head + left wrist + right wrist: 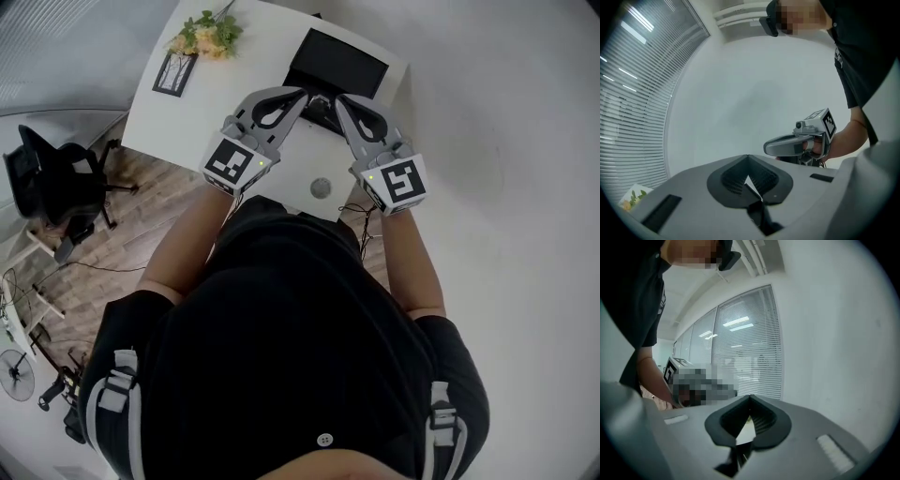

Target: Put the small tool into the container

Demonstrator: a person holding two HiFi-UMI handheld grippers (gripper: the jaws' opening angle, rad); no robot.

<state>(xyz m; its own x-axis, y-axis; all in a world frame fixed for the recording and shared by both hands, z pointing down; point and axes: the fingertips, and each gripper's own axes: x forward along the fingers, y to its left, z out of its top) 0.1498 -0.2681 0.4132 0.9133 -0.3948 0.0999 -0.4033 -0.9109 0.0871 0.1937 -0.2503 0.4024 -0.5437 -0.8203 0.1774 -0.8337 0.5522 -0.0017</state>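
Left tongs (298, 94) and right tongs (342, 98), both closed, bear square markers.

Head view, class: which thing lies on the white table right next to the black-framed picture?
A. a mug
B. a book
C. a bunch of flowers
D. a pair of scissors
C: a bunch of flowers with yellow blooms and green leaves lies on the white table, just beside the black-framed picture.

wht desk (202, 112), wood flr (150, 239), blk chair (52, 183), blinds (633, 98)
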